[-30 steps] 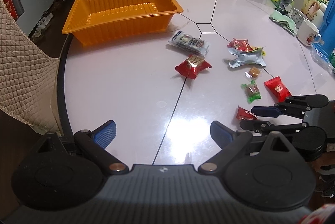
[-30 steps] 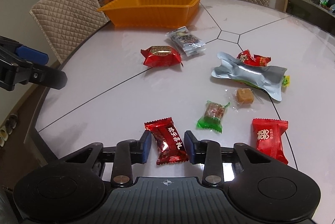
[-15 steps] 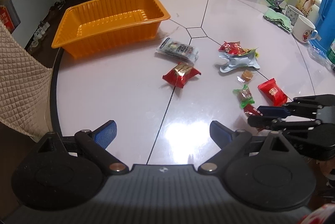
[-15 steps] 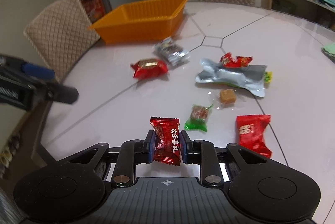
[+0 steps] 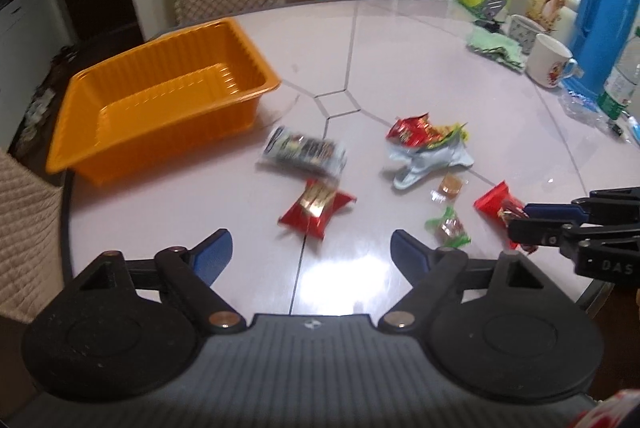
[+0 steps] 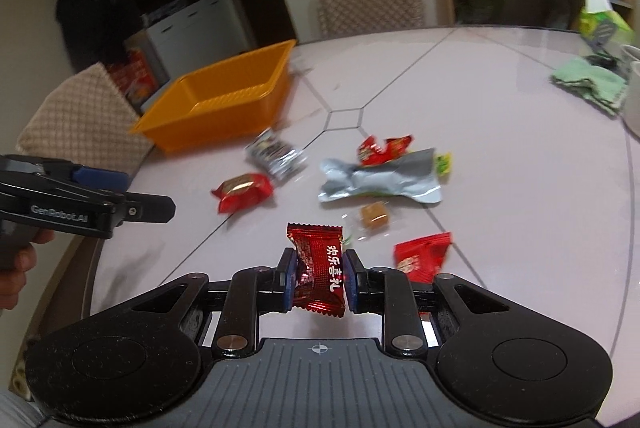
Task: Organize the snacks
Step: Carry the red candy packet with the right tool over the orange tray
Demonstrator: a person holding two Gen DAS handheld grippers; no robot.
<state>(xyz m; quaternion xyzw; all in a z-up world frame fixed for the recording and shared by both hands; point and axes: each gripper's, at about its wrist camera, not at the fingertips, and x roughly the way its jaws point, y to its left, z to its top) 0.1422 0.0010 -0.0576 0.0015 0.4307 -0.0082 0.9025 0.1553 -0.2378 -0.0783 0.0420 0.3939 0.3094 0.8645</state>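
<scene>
The right gripper (image 6: 317,278) is clamped on a dark red candy (image 6: 319,270) with white characters on its wrapper, held upright between the two blue pads, above the near part of the round table (image 6: 520,163) and clear of its top. In the left wrist view the same gripper comes in from the right edge with the candy at its tip, over the table's near right side. The left gripper (image 5: 311,252) hangs over the near edge of the table with its fingers wide apart and nothing between them. An orange tray (image 5: 76,99) stands near the far left edge of the table, and no snack shows inside it. The other snacks lie loose toward the middle of the table: a silver-and-dark packet (image 5: 304,151) just beside the tray's near right corner, a red-and-gold packet (image 5: 316,209) nearer than that one, a torn silver foil bag (image 6: 380,179) with a crumpled red wrapper (image 6: 382,149) at its far edge, a brown sweet in clear wrap (image 6: 374,216) just on the near side of the bag, a green-wrapped sweet (image 5: 448,226), and a bright red packet (image 6: 422,256) just beside the right gripper's right finger. Along the far right edge of the table stand a white mug (image 5: 548,61), a green cloth (image 5: 496,45) and a blue jug (image 5: 604,15).
</scene>
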